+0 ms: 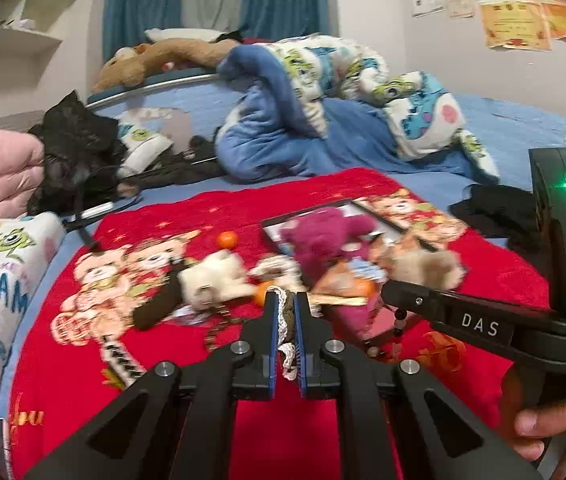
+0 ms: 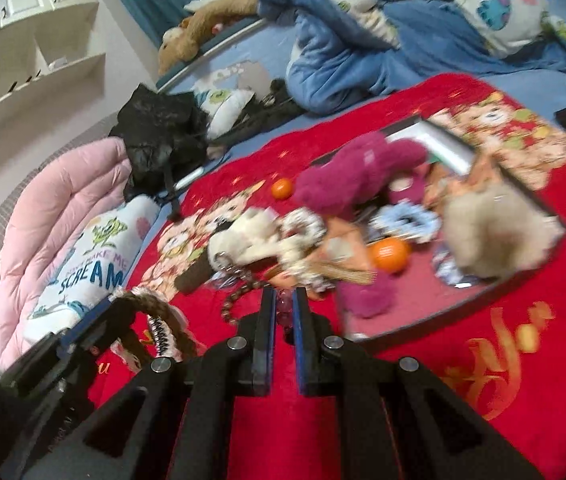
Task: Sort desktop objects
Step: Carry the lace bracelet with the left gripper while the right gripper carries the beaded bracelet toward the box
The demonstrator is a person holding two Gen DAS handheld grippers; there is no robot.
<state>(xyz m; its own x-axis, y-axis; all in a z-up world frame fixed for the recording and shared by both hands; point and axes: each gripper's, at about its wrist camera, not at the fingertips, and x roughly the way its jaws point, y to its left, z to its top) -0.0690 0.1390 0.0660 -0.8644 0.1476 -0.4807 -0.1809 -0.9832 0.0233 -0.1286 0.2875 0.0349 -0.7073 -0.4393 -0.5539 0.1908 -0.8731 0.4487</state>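
Observation:
My left gripper (image 1: 285,298) is shut on a braided headband (image 1: 283,312) of brown plait and white lace, which hangs out behind its pads. In the right wrist view that headband (image 2: 163,312) arches at the lower left, held by the left gripper (image 2: 115,304). The right gripper (image 2: 283,294) is shut on a string of beads (image 2: 285,312), pinkish between the pads. From the left wrist view the right gripper (image 1: 387,290) reaches in from the right with dark beads (image 1: 399,320) dangling under it. Both are above a red blanket (image 1: 203,360), just short of a pile of toys.
The pile holds a magenta plush (image 1: 323,236), a cream plush (image 1: 215,276), a beige furry toy (image 2: 491,232), orange balls (image 2: 389,254) and scrunchies, partly on a dark-rimmed tray (image 2: 443,308). A pink quilt (image 2: 63,200) and a black bag (image 1: 75,152) lie left. A hand (image 1: 555,424) grips the right tool.

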